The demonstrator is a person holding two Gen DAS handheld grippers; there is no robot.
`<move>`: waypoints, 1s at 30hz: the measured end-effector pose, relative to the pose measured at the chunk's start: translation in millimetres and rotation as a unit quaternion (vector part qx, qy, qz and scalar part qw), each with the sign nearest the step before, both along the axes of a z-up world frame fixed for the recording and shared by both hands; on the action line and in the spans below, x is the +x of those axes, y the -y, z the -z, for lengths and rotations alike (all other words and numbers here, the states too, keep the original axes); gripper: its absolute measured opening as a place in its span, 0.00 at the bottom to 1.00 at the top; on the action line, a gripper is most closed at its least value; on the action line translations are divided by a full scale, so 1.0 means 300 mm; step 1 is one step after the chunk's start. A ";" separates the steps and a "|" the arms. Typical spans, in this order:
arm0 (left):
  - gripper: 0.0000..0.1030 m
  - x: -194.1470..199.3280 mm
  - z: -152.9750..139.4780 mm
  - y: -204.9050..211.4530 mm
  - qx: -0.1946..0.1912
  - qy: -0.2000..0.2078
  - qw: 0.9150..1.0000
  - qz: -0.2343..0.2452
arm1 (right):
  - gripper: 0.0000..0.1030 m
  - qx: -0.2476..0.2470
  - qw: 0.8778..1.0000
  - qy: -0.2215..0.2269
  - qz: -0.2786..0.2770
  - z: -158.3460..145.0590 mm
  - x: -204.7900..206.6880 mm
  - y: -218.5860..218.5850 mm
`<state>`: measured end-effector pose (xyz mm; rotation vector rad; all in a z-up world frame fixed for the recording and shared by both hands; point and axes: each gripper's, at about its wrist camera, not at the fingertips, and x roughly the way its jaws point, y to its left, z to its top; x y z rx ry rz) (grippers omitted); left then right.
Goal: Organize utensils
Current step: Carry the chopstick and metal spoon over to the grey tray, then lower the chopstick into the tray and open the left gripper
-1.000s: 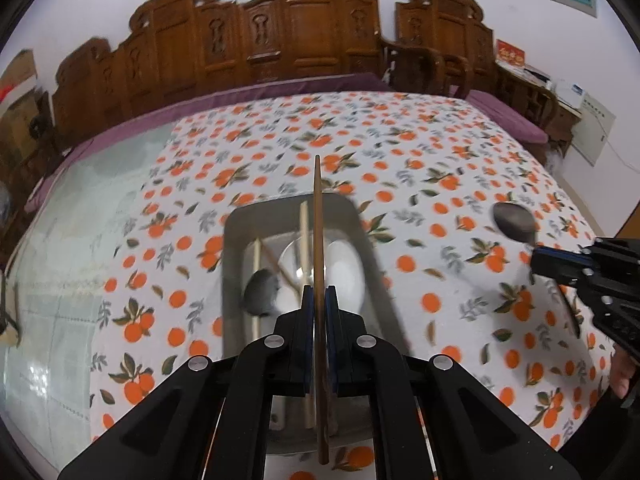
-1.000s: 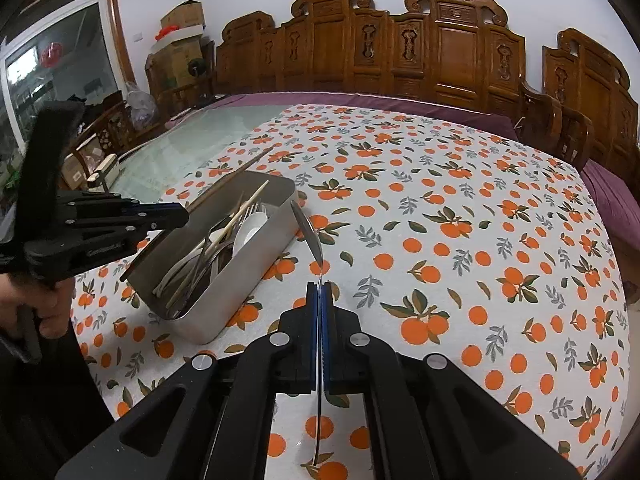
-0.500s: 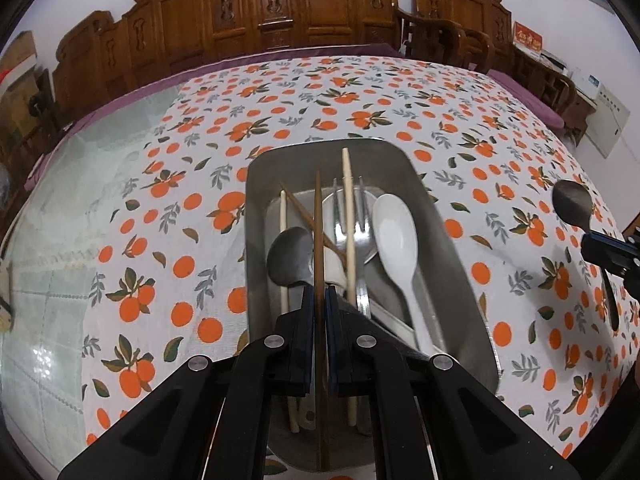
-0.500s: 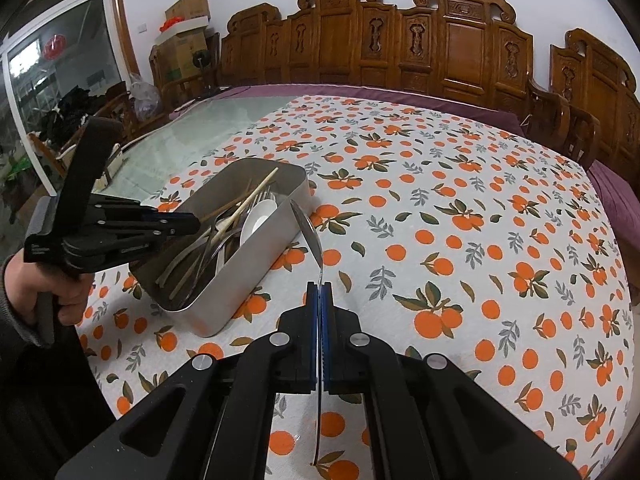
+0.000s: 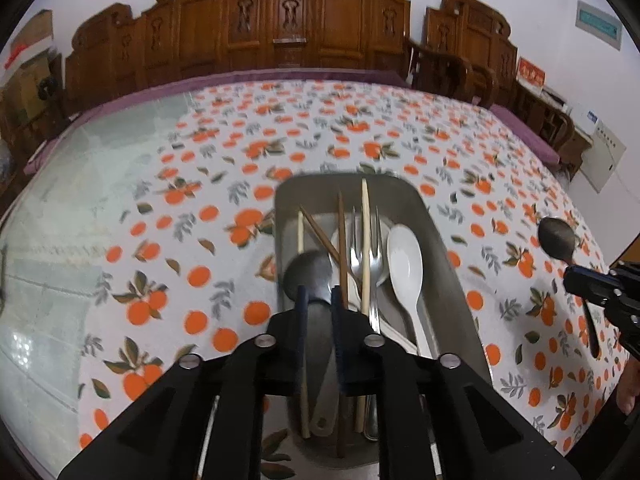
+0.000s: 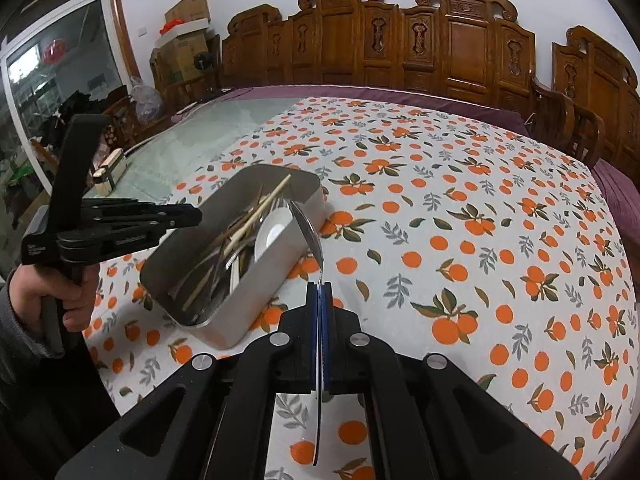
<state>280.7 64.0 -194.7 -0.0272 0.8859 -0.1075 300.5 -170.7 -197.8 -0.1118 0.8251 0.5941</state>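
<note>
A metal tray [image 5: 444, 248] on the orange-print tablecloth holds chopsticks, a fork [image 5: 364, 248], a white spoon [image 5: 405, 264] and a dark metal spoon [image 5: 308, 272]. My left gripper [image 5: 319, 294] hangs over the tray's near end, open and empty; the brown chopstick [image 5: 341, 248] lies in the tray. My right gripper [image 6: 320, 292] is shut on a metal spoon [image 6: 308, 232], held above the tray's [image 6: 256, 280] right wall. That spoon also shows in the left wrist view [image 5: 557, 238].
Carved wooden chairs [image 6: 440, 52] ring the far side of the table. Bare glass tabletop [image 5: 60, 220] lies left of the cloth. A small box [image 6: 110, 172] sits on the glass at far left. Cardboard boxes [image 6: 184, 12] stand by the wall.
My left gripper opened and let go of the brown chopstick, which now lies in the tray. The right gripper with the spoon has moved closer to the tray.
</note>
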 end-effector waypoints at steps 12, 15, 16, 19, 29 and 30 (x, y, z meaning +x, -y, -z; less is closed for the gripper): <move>0.54 -0.026 -0.073 -0.070 0.000 0.033 0.999 -0.013 | 0.02 0.013 1.000 0.001 -0.015 -0.056 0.052 -0.170; 0.66 -0.030 -0.088 -0.090 0.000 0.042 0.999 -0.021 | 0.02 0.017 1.000 -0.001 -0.019 -0.062 0.069 -0.216; 0.70 -0.031 -0.091 -0.097 0.000 0.042 0.999 -0.024 | 0.02 0.018 1.000 -0.001 -0.021 -0.063 0.075 -0.232; 0.82 -0.032 -0.095 -0.123 0.003 0.046 0.998 -0.034 | 0.02 0.021 0.999 -0.003 -0.024 -0.063 0.094 -0.274; 0.89 -0.036 -0.105 -0.207 0.006 0.050 0.997 -0.059 | 0.02 0.029 0.999 -0.021 -0.025 -0.026 0.153 -0.397; 0.89 -0.035 -0.105 -0.218 0.005 0.050 0.997 -0.062 | 0.02 0.030 0.999 -0.023 -0.025 -0.022 0.157 -0.407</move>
